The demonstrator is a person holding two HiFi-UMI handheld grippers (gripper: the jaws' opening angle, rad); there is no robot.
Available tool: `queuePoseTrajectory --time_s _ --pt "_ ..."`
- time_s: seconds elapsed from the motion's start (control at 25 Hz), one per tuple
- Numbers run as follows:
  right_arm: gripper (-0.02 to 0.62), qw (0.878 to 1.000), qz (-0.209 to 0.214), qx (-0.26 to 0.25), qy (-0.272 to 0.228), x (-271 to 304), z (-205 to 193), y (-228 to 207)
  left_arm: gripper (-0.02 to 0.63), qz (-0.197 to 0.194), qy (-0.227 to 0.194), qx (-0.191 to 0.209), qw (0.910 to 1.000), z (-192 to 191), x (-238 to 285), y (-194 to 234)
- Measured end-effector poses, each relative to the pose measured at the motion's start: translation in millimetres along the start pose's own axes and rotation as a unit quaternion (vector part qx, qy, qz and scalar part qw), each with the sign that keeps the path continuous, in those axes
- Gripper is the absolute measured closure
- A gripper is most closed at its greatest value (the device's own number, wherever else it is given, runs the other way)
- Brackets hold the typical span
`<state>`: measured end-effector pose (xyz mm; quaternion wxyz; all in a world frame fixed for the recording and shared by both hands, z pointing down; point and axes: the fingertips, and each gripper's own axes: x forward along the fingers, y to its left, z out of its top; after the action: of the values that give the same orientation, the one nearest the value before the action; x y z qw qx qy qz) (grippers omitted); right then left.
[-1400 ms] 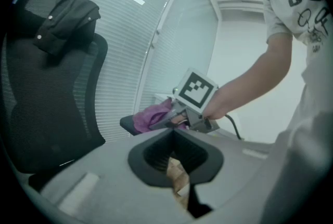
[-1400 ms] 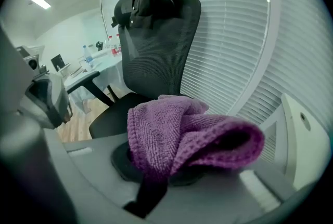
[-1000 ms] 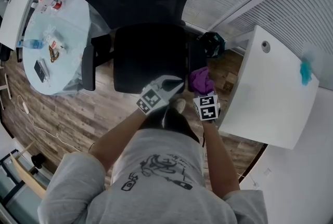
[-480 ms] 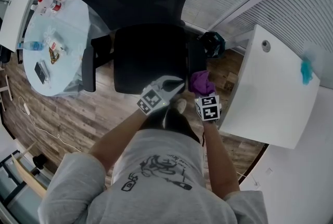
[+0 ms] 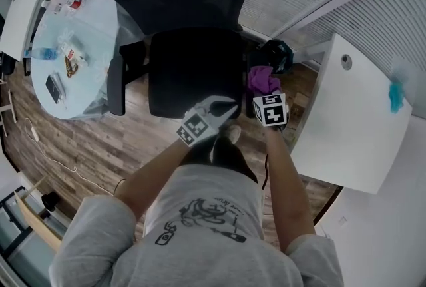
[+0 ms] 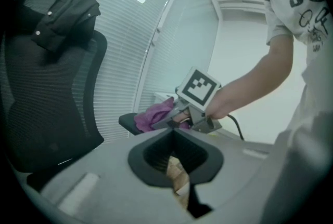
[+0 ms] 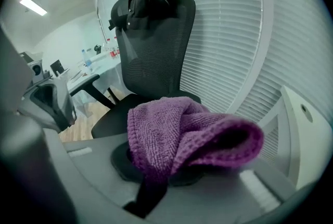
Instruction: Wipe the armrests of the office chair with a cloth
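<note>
Purple cloth (image 7: pixel 182 134), bunched in the clamped jaws of the right gripper (image 5: pixel 264 91), sits at the armrest (image 6: pixel 126 122), contact unclear; the left gripper (image 5: pixel 225 106), jaws together and empty, braces nothing, so a push could swivel the chair (image 5: pixel 193 72) and slide the wad off.

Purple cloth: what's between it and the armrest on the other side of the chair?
Only the chair's black seat lies between the purple cloth and that armrest; the head view shows it.
</note>
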<state>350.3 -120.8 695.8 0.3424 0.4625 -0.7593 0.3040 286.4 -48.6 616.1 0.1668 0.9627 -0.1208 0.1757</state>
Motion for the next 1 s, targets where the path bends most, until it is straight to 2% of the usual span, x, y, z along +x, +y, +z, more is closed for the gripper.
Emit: queuePoseTrajectory --time_s 0.32,0.6,0.8,1.0 --pt "0.563 1.000 -0.009 -0.026 0.004 28 39 -17 0.604 0.013 -0.007 -0.007 0.9999 3 -8 13" --pt "0.563 1.000 -0.004 -0.024 -0.001 31 47 -20 0.604 0.023 -0.012 -0.006 0.9996 5 -15 18" --pt "0.563 0.997 -0.017 -0.033 -0.066 -6 69 -12 0.604 0.032 -0.034 0.003 0.9989 35 -31 14" --pt "0.563 0.988 -0.022 -0.052 -0.143 -72 101 8 0.604 0.047 -0.073 0.018 0.9960 90 -54 6"
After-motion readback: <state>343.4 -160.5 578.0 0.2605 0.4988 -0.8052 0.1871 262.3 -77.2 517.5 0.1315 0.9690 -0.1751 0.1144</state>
